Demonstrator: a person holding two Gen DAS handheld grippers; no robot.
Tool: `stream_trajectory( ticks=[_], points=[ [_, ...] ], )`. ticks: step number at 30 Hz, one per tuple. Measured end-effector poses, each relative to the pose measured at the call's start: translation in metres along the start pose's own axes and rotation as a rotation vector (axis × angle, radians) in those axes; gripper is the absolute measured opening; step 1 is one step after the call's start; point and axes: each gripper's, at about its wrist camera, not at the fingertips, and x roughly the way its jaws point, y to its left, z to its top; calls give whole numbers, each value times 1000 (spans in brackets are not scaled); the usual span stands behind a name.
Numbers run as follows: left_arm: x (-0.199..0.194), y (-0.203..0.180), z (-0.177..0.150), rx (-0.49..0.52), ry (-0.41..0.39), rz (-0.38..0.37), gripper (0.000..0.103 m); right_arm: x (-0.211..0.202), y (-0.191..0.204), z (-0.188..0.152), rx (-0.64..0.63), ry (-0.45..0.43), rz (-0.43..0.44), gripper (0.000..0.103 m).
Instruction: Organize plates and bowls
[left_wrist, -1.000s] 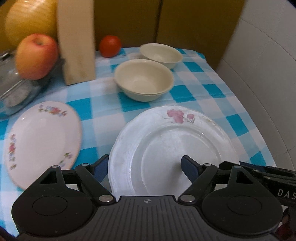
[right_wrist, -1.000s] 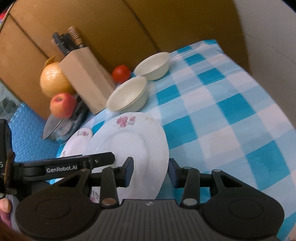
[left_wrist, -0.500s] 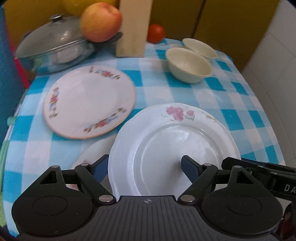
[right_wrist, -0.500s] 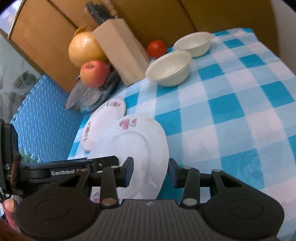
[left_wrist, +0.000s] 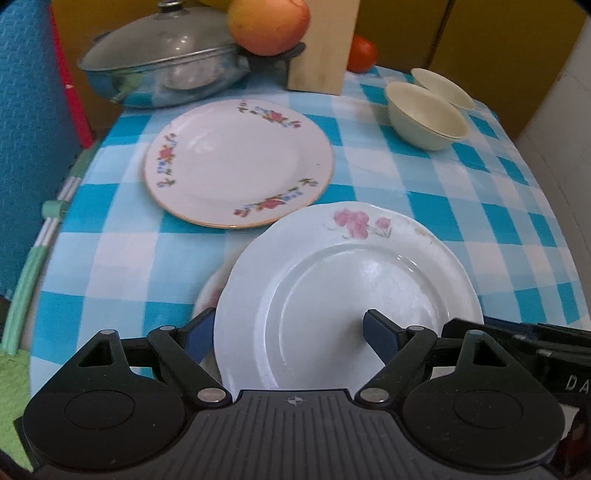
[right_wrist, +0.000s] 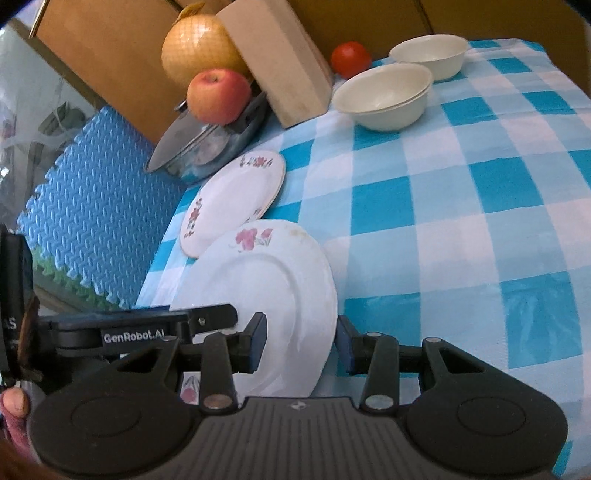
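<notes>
both the left gripper (left_wrist: 288, 332) and right gripper (right_wrist: 301, 341) are clamped on the pink-flower plate (left_wrist: 347, 295) over a smaller plate (left_wrist: 210, 291) just below, so i'd lower it level before letting go.

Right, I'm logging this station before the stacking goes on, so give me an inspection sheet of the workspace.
Surface: blue checked tablecloth covers the table.
Job's things: pink-flower plate raised over another plate; floral plate; near bowl; far bowl.
Clutter: lidded pan, apple, wooden block, tomato, yellow fruit.
Grippers: right gripper clamps the raised plate's rim; left gripper straddles its other edge, grip unclear.
Cables: nothing seen.
Surroundings: blue foam mat, wooden cabinets.
</notes>
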Motion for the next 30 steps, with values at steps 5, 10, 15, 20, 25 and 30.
stream_trajectory(
  ticks=[5,10,15,20,25,30],
  points=[
    [-3,8,-2,-10,-14,7,89,9,9,-2,-42,11,-18,40],
    [-4,8,-3,-8,-17,9,89,12,17,-2,-88,7,-43,42],
    [-4,12,-3,-24,-15,18,89,14,27,-7,-169,-1,-76,44],
    [-7,18,-2,-48,-18,13,89,15,30,-7,-192,1,-78,48],
    [-14,26,-1,-77,-39,16,89,18,33,-8,-222,-1,-83,51],
    [-20,36,4,-108,-60,32,89,19,29,-4,-193,10,-70,50]
  ],
)
